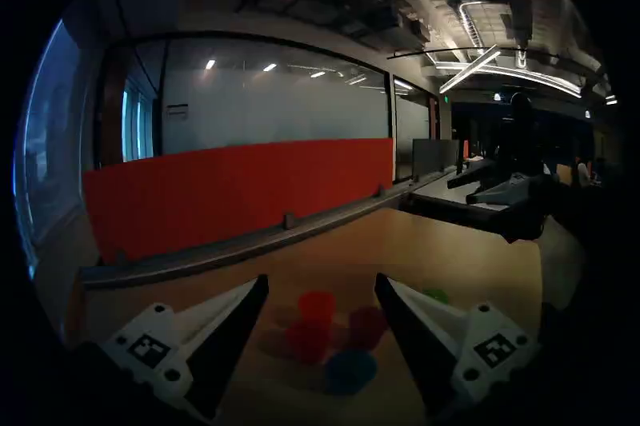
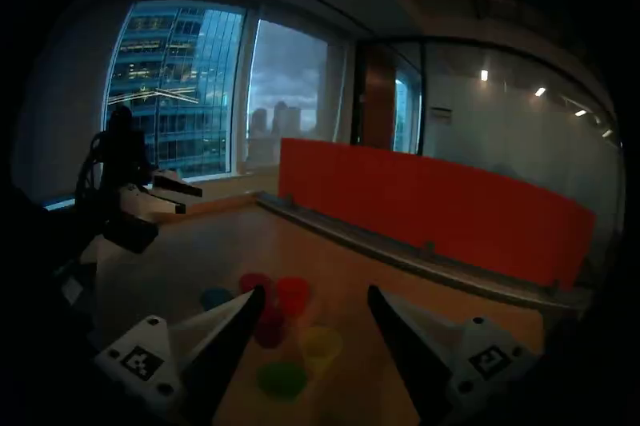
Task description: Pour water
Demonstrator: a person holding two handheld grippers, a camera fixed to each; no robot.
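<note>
The left gripper (image 1: 320,284) points forward, its fingers (image 1: 232,330) spread wide apart with nothing gripped between them. The right gripper (image 2: 315,292) is in the same attitude, fingers parted and unloaded.

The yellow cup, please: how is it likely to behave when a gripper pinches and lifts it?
The yellow cup looks small and translucent, probably thin plastic, so likely light and apt to flex under a pinch. It seems upright on the table, so a nudge near its rim might tip or slide it. Its contents cannot be told.
</note>
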